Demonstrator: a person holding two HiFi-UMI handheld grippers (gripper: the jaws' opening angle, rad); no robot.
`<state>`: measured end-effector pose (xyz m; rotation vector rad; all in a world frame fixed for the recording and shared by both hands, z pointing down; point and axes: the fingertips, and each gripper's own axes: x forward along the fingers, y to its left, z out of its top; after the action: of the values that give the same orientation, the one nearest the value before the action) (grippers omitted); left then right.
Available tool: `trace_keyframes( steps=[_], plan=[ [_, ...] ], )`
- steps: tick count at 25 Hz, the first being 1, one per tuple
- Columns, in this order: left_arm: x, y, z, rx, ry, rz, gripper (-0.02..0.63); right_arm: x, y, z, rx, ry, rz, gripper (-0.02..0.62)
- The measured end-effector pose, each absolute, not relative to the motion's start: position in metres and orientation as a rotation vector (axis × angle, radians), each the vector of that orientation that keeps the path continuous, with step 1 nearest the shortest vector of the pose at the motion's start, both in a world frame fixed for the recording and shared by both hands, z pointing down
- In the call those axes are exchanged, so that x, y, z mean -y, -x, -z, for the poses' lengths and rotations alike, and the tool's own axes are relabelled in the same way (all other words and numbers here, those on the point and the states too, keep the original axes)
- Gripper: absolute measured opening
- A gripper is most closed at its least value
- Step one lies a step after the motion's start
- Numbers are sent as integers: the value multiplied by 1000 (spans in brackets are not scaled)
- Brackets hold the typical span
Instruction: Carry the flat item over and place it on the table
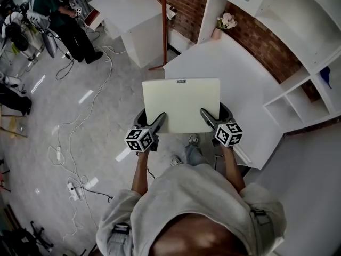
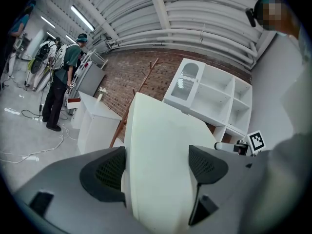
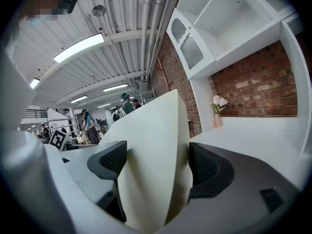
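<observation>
Left gripper (image 1: pixel 159 119) and right gripper (image 1: pixel 206 115) are each closed on the near edge of the flat item (image 1: pixel 181 103), held aloft at the edge of the white table (image 1: pixel 234 63), so carrying is judged nearly done, placing not yet.

A white table (image 1: pixel 242 73) is seen right of centre in the head view, with a small vase of flowers (image 1: pixel 226 23) stood at its upper corner. A power strip (image 1: pixel 74 190) is laid on the grey floor (image 1: pixel 48 103) at lower left.

Bright, even light comes from ceiling strip lights (image 3: pixel 80 48). The floor (image 1: pixel 85 96) shows glare patches. Both gripper views bend at their dark edges.
</observation>
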<state>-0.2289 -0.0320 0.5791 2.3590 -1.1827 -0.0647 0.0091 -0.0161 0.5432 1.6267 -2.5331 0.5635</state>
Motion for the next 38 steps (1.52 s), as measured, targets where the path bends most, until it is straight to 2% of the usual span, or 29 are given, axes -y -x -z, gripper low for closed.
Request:
trace_keyframes(
  steps=[16,38],
  plan=[
    [54,202,-593,1157,-2327,46,416,38,-36,-555,2500,-1638,-599,396],
    [224,106,-558,1282,-2326,47,416,225,-134,-533,2634,-1564,-585,396]
  ],
)
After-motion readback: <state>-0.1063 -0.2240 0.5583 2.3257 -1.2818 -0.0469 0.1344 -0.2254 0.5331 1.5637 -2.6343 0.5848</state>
